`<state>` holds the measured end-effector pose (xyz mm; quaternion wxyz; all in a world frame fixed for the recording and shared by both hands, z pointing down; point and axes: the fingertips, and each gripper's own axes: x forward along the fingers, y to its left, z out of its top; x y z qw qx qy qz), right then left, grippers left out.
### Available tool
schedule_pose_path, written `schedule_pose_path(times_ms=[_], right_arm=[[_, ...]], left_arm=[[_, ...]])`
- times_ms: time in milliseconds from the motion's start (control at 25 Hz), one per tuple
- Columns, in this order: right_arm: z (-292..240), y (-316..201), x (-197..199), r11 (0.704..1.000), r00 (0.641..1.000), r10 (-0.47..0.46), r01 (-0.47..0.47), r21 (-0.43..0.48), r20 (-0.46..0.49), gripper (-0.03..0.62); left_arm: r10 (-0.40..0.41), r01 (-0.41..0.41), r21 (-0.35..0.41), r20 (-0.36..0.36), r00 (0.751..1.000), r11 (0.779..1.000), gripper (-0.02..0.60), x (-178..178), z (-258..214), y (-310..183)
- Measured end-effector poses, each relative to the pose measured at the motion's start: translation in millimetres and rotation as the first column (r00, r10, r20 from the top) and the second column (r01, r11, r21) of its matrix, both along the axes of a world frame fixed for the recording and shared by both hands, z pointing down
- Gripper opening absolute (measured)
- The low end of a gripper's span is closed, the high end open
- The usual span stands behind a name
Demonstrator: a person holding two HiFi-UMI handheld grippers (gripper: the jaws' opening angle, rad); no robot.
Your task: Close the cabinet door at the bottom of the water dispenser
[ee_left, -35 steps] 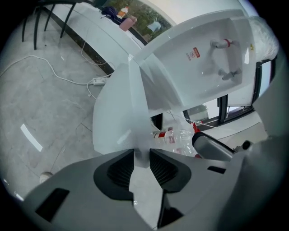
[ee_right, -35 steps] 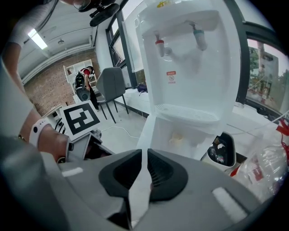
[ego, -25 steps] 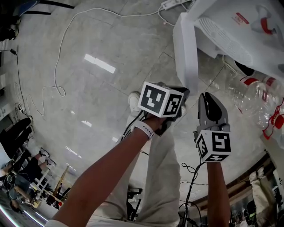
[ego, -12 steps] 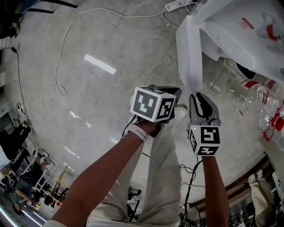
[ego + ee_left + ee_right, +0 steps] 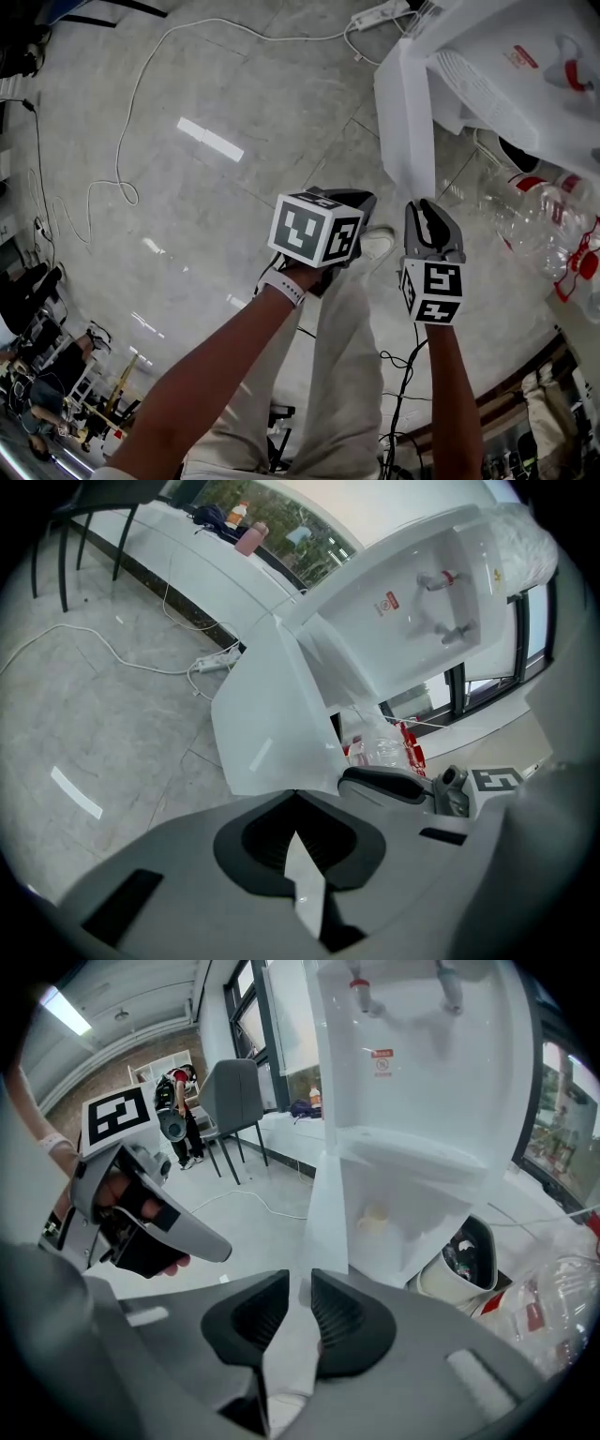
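The white water dispenser (image 5: 506,66) stands at the upper right, and its bottom cabinet door (image 5: 405,112) swings out open toward me. My right gripper (image 5: 424,208) is at the door's free edge. In the right gripper view its jaws (image 5: 300,1283) have just been opening and stand apart, with the door's thin edge (image 5: 328,1194) running between the pads. My left gripper (image 5: 354,204) hangs just left of the door under its marker cube. In the left gripper view its jaws (image 5: 295,797) are shut and empty, just below the door panel (image 5: 272,724).
Clear plastic bottles (image 5: 534,211) with red caps lie on the floor right of the dispenser, beside a white pot (image 5: 469,1260). A power strip (image 5: 380,14) and a long white cable (image 5: 122,141) lie on the grey floor. My shoe (image 5: 375,244) is below the grippers. A chair (image 5: 230,1101) stands far off.
The right gripper has come in to the door's free edge and its jaws have spread. The left gripper has drawn back a little to the left of the door.
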<state>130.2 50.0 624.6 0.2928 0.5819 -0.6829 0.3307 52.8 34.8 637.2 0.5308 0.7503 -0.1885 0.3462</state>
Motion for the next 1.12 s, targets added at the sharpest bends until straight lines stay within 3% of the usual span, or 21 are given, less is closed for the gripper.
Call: schedule_pose_path(times_ms=[1120], right_arm=[[1.7, -7.8, 99.4, 0.986, 0.977, 0.169, -0.167, 0.027, -0.128, 0.061]], left_arm=[[0.075, -0.074, 0.068, -0.015, 0.997, 0.995, 0.006, 17.1, -11.9, -1.9]])
